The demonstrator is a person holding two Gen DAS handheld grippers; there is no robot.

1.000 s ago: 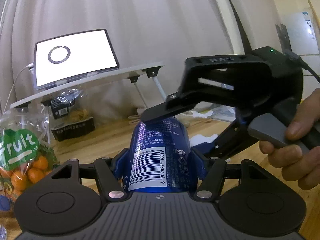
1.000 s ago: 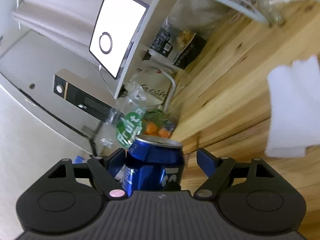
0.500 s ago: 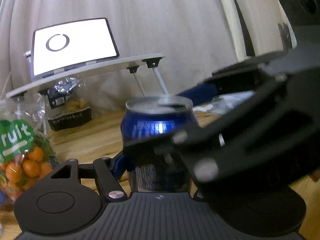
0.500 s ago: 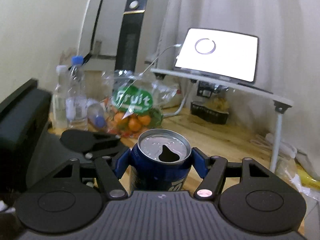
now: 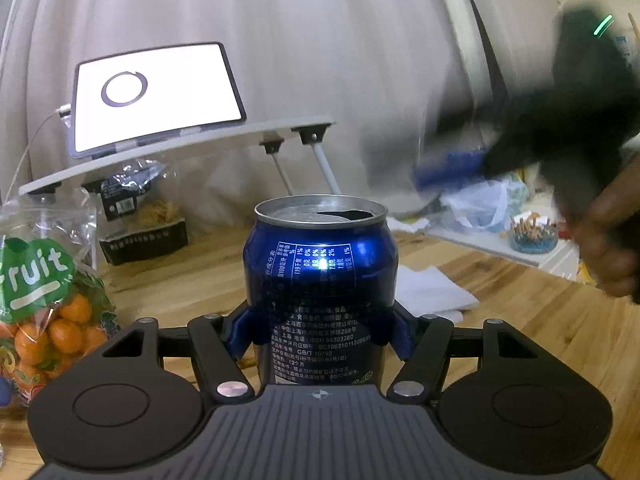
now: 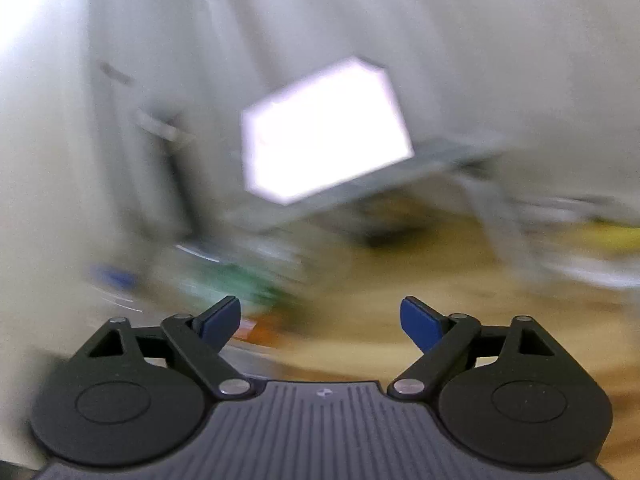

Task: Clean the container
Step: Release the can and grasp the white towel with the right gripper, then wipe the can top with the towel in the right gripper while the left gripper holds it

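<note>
A blue drink can [image 5: 320, 280] with an open silver top stands upright between my left gripper's blue pads [image 5: 240, 330]. My left gripper [image 5: 320, 332] is shut on the can, above the wooden table [image 5: 540, 320]. My right gripper [image 6: 320, 322] is open and empty; its view is blurred by motion. In the left wrist view the right gripper [image 5: 452, 168] shows as a dark blur at the upper right, held by a hand [image 5: 612, 240], apart from the can. A white tissue [image 5: 432, 292] lies on the table behind the can.
A bag of oranges marked "Fruit" [image 5: 44, 300] sits at the left. A lit tablet [image 5: 156, 96] rests on a small folding stand [image 5: 180, 152] at the back, with a dark snack bag [image 5: 140, 224] under it. A plastic bag and clutter [image 5: 488, 204] lie at the right.
My right gripper let go of the can, opened and swung away to the upper right. My left gripper still holds the can upright.
</note>
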